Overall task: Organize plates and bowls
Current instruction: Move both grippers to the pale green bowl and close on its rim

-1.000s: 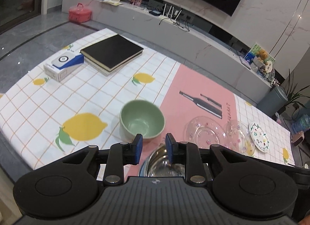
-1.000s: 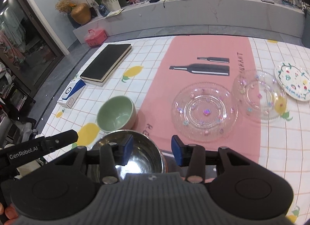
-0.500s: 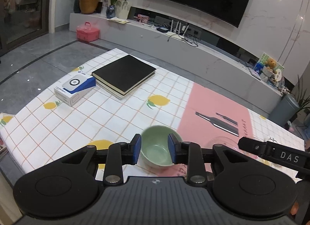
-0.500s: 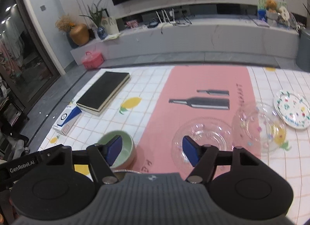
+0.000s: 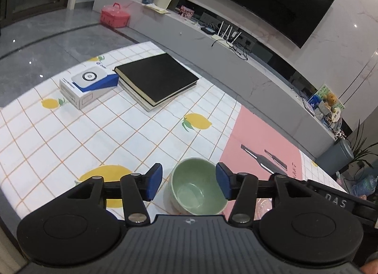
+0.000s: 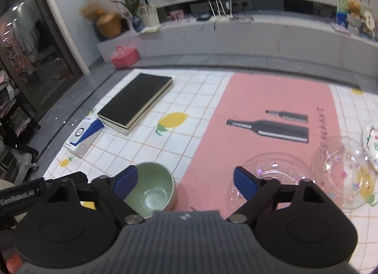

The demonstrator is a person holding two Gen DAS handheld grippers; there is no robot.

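Both claws are empty at this moment. The left claw (image 5: 189,183) has just been opening, and its blue pads now stand wide on either side of the green bowl (image 5: 197,190), which appears between them at the bottom centre of the left wrist view; the pads do not press on it. The right claw (image 6: 185,183) has also just been opening and is spread wide over the pink part of the table (image 6: 200,99), with nothing between its pads.

As far as the pictures show, the dishes are not yet gathered. In the right wrist view the green bowl (image 6: 153,190) stands alone at the lower left, on the border between the lemon cloth and the pink mat. A clear glass plate (image 6: 274,172) with coloured spots lies at the lower right, partly behind the right claw. A second clear glass dish (image 6: 342,174) sits just beside it toward the right edge, and a white patterned plate (image 6: 372,139) is cut off by the frame there. These pieces lie side by side, not stacked, though the blur at the right edge makes it hard to say if the rims overlap.

Probably the sorting is at an early or middle stage: the bowl and the plates remain to be collected into piles.
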